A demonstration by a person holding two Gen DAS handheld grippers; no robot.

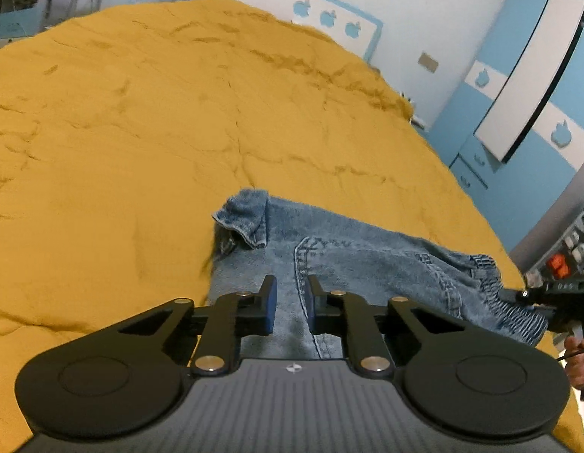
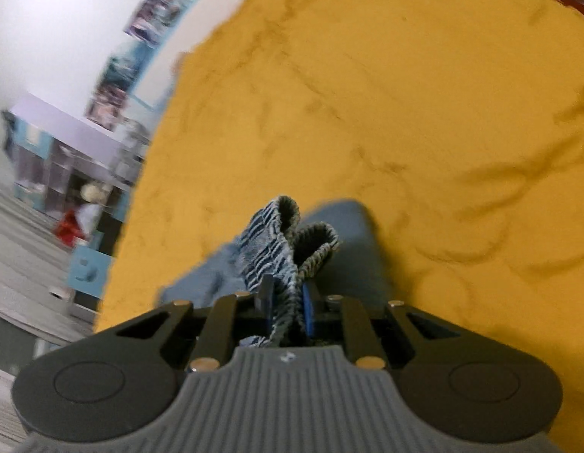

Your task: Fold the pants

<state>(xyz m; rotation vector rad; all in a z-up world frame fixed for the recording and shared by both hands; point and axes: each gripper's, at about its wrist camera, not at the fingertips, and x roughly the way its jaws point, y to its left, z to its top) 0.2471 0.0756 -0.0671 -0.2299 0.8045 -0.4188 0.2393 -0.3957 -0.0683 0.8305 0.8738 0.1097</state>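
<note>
Faded blue denim pants (image 1: 367, 264) were spread, crumpled, on a wrinkled mustard bedspread (image 1: 141, 132), one hem folded back. The left gripper (image 1: 291, 302) was held narrowly parted just above the denim, gripping nothing. Only in the right wrist view was the ribbed elastic waistband (image 2: 280, 238) seen clamped in the right gripper (image 2: 288, 298).

Both tongs share one build. The left tongs (image 1: 291, 304) have black linkage arms with silver rivets, blue pads on the fingers (image 1: 270, 307), two round black discs flanking a grey ribbed housing, and a small white emblem. The right tongs (image 2: 288, 302) match. Bare skin of the right hand (image 1: 579, 362) shows beside a black cable.
</note>
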